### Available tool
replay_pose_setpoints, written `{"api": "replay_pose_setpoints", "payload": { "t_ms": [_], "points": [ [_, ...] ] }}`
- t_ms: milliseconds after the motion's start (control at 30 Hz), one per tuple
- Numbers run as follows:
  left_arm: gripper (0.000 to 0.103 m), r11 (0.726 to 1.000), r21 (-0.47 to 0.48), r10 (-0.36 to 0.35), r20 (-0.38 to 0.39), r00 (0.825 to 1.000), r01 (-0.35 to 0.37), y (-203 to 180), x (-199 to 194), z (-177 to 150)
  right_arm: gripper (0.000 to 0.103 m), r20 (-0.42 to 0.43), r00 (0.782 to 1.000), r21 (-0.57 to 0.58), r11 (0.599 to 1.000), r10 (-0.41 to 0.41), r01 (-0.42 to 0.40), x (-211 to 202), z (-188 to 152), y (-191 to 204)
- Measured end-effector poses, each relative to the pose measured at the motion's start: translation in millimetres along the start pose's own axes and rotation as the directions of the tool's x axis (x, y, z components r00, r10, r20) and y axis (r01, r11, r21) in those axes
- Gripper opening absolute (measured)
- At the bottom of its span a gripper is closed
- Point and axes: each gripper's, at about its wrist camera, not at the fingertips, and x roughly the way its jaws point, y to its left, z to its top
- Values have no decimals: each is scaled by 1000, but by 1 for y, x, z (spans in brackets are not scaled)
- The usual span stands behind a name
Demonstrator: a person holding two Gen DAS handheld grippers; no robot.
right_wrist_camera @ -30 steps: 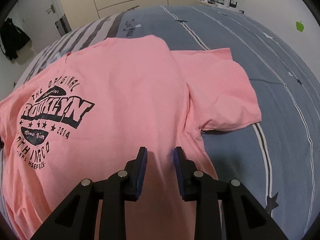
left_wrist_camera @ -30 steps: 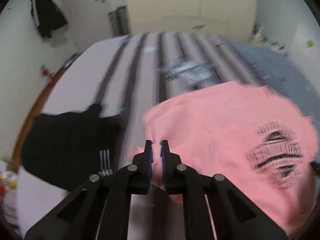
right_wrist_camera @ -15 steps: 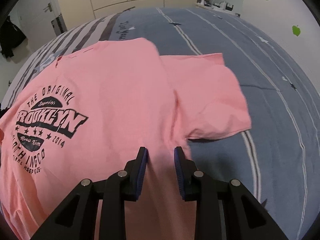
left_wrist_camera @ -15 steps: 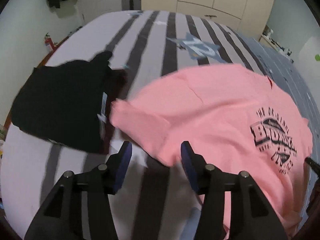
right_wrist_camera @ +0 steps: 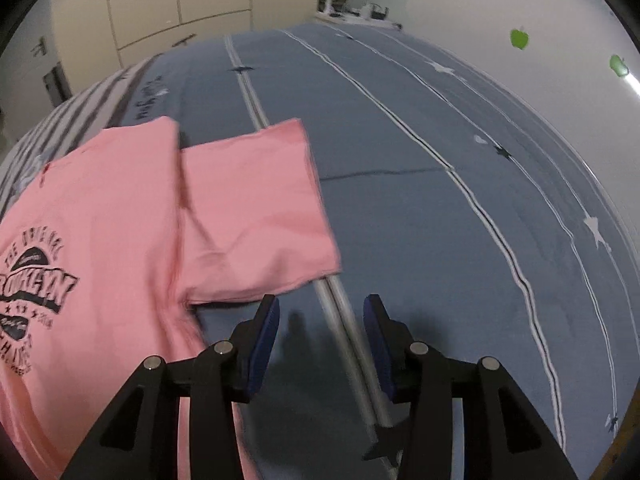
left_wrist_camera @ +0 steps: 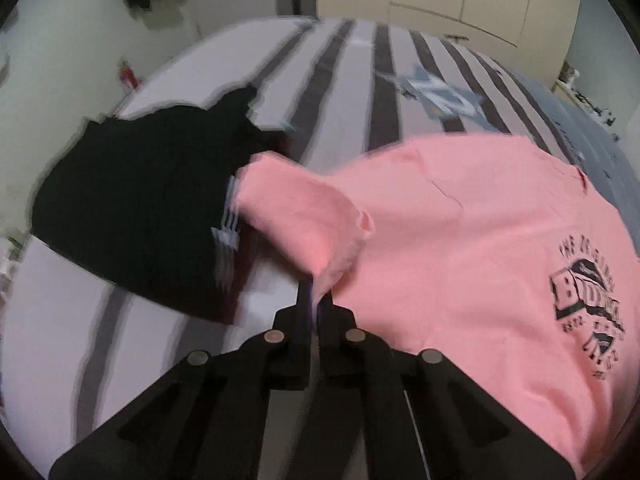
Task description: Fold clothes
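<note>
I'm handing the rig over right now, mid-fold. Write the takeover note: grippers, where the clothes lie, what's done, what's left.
Left gripper: shut on the near-left sleeve edge of the pink cotton T-shirt with dark print, fabric bunched at the tips.
Right gripper: jaws opening, nothing between them, over the blue bedspread beside the shirt's other sleeve.
Pink shirt lies print-up, spread across the bed; a black garment with white stripes lies at its left.
Done: one sleeve gripped. Left: likely fold both sleeves in, then the body.
</note>
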Motion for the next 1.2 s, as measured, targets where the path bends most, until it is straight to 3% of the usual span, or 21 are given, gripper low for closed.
{"api": "replay_pose_setpoints", "payload": {
  "t_ms": [167, 300, 400, 600, 700, 833, 933, 967, 1067, 1133, 1200],
  "points": [
    [12, 997, -64, -43, -82, 996, 38, 11, 5, -3, 40, -13, 998, 35, 997, 67, -66, 7, 11, -16],
    [24, 996, -33, -80, -66, 995, 78, -2, -15, -26, 46, -14, 994, 78, 991, 110, -108, 17, 22, -17],
    [25, 993, -4, -120, -100, 988, 120, -22, -12, -44, 51, -34, 993, 104, 989, 112, -108, 31, 30, -15],
    [25, 979, 31, -189, -216, 958, 200, -48, -3, -86, 50, -101, 990, 77, 993, 99, -92, 66, 40, -8],
    [25, 977, 51, -193, -215, 957, 209, -57, -7, -97, 7, -92, 988, 43, 992, 125, -121, 65, 44, -10],
    [25, 980, 36, -184, -213, 960, 196, -57, -11, -103, 4, -41, 994, 14, 995, 98, -97, 40, 45, -26],
    [25, 984, 4, -173, -214, 961, 178, -51, -13, -104, 4, -4, 997, 73, 994, 81, -81, 16, 42, -56],
    [25, 985, 2, -166, -215, 963, 170, -50, -13, -104, 4, -12, 996, 101, 992, 84, -82, 13, 38, -68],
    [25, 987, -17, -157, -222, 962, 158, -47, -12, -105, 4, -100, 995, 89, 996, -8, 17, 30, 22, -91],
    [25, 989, -15, -146, -227, 963, 146, -48, -11, -104, 5, -153, 988, 127, 991, -15, 35, 41, 20, -103],
    [25, 989, -4, -143, -222, 964, 146, -51, -12, -102, 7, -120, 993, 156, 987, -2, 21, 38, 27, -106]
  ]
}}
